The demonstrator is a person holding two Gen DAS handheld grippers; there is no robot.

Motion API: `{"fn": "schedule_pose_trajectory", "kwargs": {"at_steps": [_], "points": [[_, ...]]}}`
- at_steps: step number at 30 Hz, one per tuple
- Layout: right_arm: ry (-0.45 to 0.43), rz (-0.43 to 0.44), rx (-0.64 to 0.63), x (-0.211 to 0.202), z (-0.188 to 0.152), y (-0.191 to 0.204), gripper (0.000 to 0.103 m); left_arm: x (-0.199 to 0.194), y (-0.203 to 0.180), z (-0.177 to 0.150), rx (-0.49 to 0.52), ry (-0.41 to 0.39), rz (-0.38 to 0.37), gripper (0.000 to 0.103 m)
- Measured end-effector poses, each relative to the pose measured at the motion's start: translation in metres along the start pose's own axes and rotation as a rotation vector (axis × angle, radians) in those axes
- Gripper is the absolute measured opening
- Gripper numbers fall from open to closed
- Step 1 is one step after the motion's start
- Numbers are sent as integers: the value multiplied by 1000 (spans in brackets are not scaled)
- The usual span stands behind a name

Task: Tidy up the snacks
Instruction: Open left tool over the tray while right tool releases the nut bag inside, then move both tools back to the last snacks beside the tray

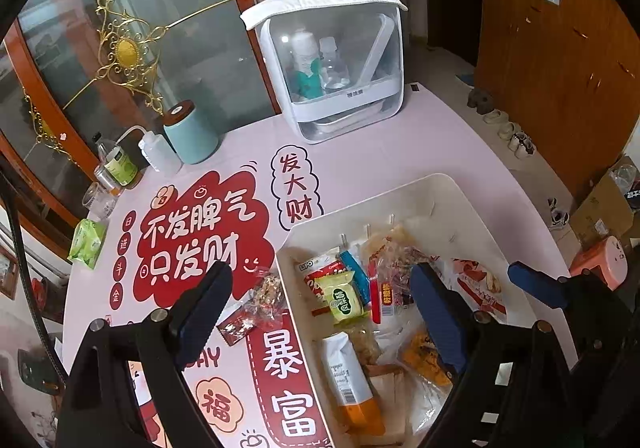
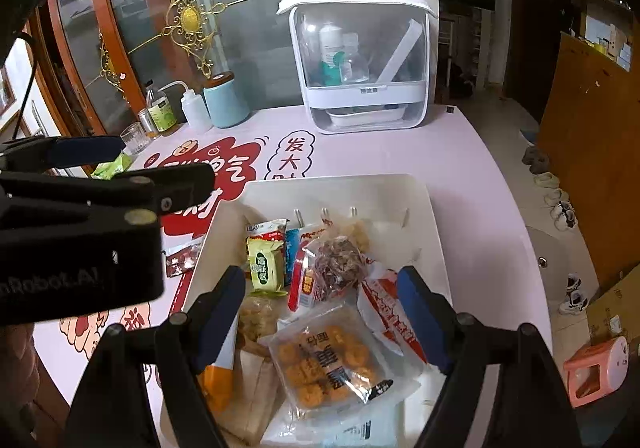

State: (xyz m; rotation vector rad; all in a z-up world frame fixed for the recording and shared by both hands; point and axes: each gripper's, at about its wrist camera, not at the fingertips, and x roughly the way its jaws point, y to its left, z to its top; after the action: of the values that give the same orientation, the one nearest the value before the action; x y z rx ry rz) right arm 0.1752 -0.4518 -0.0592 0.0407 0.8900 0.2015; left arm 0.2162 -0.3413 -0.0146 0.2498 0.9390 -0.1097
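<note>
A white bin [image 1: 400, 187] on the pink printed table holds several snack packs: a green pack [image 1: 345, 298], a red-and-white bag [image 1: 480, 284] and a clear pack of brown pieces [image 2: 340, 264]. My left gripper [image 1: 320, 306] hangs open over the bin's left wall with nothing between its fingers. Beside that wall, on the table, lie a clear-wrapped snack [image 1: 269, 292] and a small red packet [image 1: 236, 328]. My right gripper [image 2: 322, 310] is open above a clear pack of orange fried pieces [image 2: 324, 364], not touching it. The left gripper [image 2: 168, 161] shows at the left of the right wrist view.
At the back of the table stand a white lidded organiser [image 1: 336, 63], a teal canister [image 1: 190, 135], a squeeze bottle [image 1: 158, 153], a jar [image 1: 120, 165] and a glass [image 1: 98, 199]. A green tissue pack [image 1: 86, 242] lies at the left edge. The floor drops off to the right.
</note>
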Motion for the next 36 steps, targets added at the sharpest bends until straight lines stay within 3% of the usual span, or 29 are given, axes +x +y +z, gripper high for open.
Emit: {"fn": "schedule_pose_trajectory", "kwargs": {"at_steps": [11,18,28,33,36], "points": [[4,-21,45,-18,-12,6,79,-27,6,-21,26,-15,8,90],[10,-32,72,-29,-25,20,79,-41,28,-45,37,-11,23,90],[7,-65,120,-37,-35,67,79,-48,120,-91,18,7,106,90],[9,-65,177,-34,-34,100,79,-34,179,-107,4,47,118,90],[4,-75,190,-29,-33,121,79,-23,203,-114,3,67,89,90]]}}
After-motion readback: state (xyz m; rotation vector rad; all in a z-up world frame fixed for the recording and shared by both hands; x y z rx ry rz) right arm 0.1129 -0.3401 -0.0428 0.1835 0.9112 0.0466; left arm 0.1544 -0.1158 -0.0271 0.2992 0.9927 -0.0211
